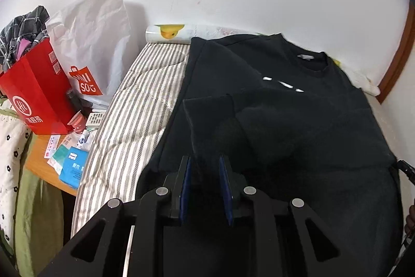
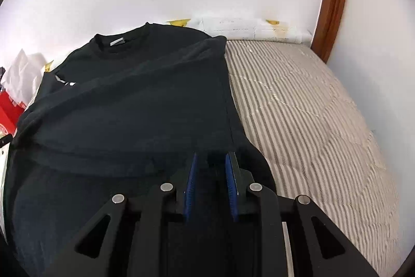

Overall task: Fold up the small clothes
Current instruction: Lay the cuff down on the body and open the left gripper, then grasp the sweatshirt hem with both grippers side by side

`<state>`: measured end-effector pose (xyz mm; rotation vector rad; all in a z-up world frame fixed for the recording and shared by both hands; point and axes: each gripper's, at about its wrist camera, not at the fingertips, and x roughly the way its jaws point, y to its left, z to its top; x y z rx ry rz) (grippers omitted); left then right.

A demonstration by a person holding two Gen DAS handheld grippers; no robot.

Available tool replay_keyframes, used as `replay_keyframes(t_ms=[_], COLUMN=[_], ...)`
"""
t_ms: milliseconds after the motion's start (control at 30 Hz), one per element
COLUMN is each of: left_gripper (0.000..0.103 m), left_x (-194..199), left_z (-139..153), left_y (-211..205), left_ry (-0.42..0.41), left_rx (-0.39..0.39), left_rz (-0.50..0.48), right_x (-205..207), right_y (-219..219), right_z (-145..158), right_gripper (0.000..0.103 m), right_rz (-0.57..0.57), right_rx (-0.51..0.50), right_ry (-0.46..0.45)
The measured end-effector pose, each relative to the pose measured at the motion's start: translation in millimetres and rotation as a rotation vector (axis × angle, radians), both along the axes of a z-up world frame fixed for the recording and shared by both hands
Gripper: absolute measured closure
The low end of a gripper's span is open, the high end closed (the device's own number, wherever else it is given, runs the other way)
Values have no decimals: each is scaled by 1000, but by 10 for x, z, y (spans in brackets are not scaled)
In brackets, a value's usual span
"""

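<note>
At the bottom centre of the left wrist view the left claw [image 1: 205,165] stands with its blue pads a narrow gap apart. Dark cloth lies under and between them, but the pads do not look to be pressing on it, so I read this claw as slightly open and holding nothing. At the bottom centre of the right wrist view the right claw [image 2: 211,160] shows the same: a narrow gap, dark cloth in it, no clear pinch.

Both claws sit over the near hem of the black sweatshirt [image 1: 298,121], which lies flat on the striped bed [image 1: 135,105] with both sleeves already folded in across the body. Its long axis runs from the lower centre of each frame up to the collar [image 2: 119,43] near the top. The left claw is over the garment's left hem corner, the right claw over its right one, where the side edge meets the bare striped cover to the right of the frame.

My judgement is that the next fold runs along that axis, hem toward collar, so each claw would need to close on its own corner first.

Far left in the left wrist view, a red bag [image 1: 39,95] and a white bag [image 1: 96,43] stand on a side counter [image 1: 41,155], well apart from the sweatshirt.
</note>
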<state>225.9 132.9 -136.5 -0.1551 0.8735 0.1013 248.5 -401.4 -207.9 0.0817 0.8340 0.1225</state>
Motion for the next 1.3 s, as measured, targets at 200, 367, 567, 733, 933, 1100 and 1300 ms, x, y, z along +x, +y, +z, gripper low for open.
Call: replay_keyframes(t_ms=[200, 367, 567, 733, 933, 1100, 1300], left_gripper=[82, 82, 82, 77, 61, 45, 37], left_x=[-282, -562, -878, -1105, -1397, -1599, -1804], left_z=[119, 165, 169, 144, 141, 89, -97], left_y=[-115, -223, -395, -474, -519, -473, -336], left_ry=[-13, -6, 12, 26, 1, -2, 35], left_rx=[-4, -22, -30, -71, -73, -48, -60], left_rz=[-2, 5, -31, -54, -57, -34, -14], right_x=[-369, -713, -1088, -1355, -1680, -1862, -2012], right_y=[-144, -270, -359, -487, -549, -596, -616], right_z=[154, 230, 212, 129, 87, -30, -273], right_gripper=[80, 80, 80, 71, 65, 56, 46], right_rz=[-53, -47, -27, -40, -57, -58, -39], right_rx=[-5, 23, 23, 37, 14, 26, 54], right_ry=[-40, -53, -54, -22, -47, -34, 11])
